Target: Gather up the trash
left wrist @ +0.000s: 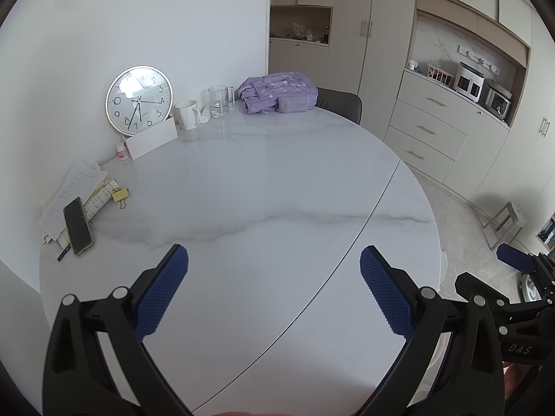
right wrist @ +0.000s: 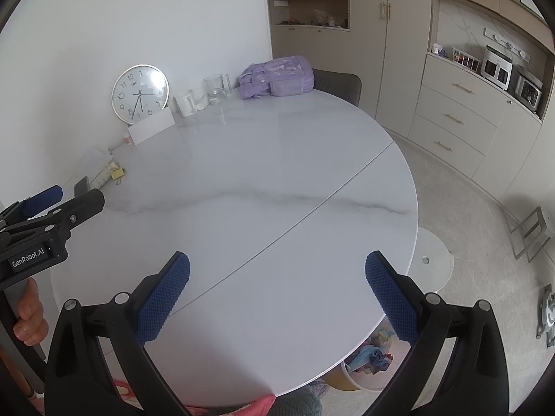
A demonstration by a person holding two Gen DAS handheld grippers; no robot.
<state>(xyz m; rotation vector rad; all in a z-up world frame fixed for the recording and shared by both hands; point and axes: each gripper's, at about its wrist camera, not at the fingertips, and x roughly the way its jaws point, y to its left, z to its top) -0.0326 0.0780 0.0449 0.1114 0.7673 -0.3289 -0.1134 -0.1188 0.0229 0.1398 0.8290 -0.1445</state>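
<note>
Left claw (left wrist: pixel 274 265) and right claw (right wrist: pixel 277 270): both wide, holding nothing, above white marble worktop (right wrist: pixel 277 173). Bin (right wrist: pixel 367 360) below worktop edge: crumpled multicoloured trash (right wrist: pixel 376 348) inside.

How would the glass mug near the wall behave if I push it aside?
The glass mug likely slides easily: the table looks polished. It holds a little water, so a sharp shove may slosh it. It is tall, so a high push might tip it; glass would probably break. The white mug stands close beside it.
</note>
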